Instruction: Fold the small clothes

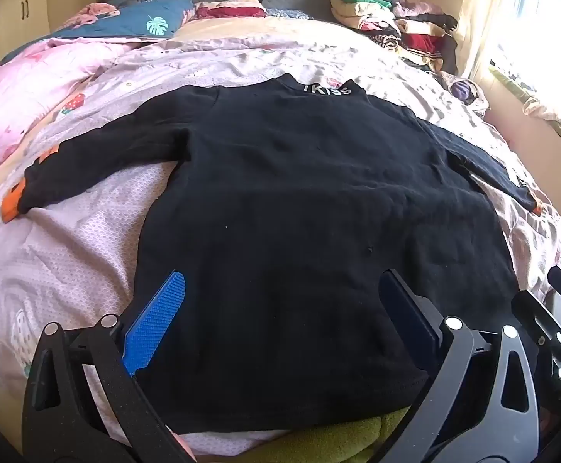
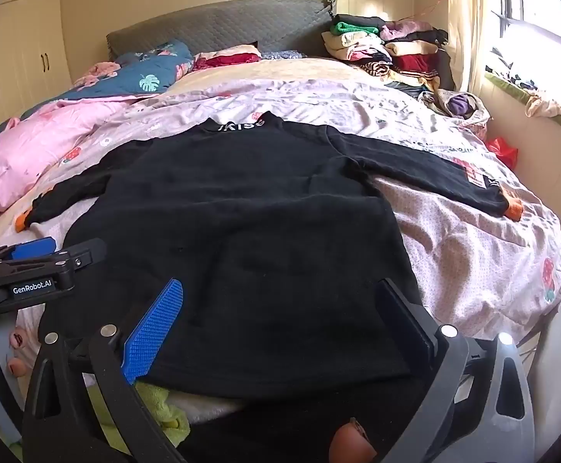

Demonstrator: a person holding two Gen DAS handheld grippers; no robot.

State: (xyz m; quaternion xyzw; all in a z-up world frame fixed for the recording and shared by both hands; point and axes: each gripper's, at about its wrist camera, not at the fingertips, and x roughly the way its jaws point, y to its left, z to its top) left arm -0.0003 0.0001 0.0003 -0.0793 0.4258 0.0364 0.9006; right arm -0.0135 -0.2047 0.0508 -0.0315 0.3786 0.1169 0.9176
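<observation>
Left wrist view: left gripper [image 1: 280,308] stands spread above the near hem of the black shirt [image 1: 299,200], pinching nothing. Shirt lies flat on the pink quilt [image 1: 87,239], collar away from the camera, both sleeves out to the sides. Right gripper [image 1: 558,320] shows at the right edge.

Right wrist view: right gripper [image 2: 280,312] is likewise spread over the shirt [image 2: 241,212] hem, pinching nothing. Left gripper [image 2: 44,254] sits at the left, near the shirt's edge. 1 clothes pile [image 2: 388,50] rests by the headboard [image 2: 222,23].
</observation>
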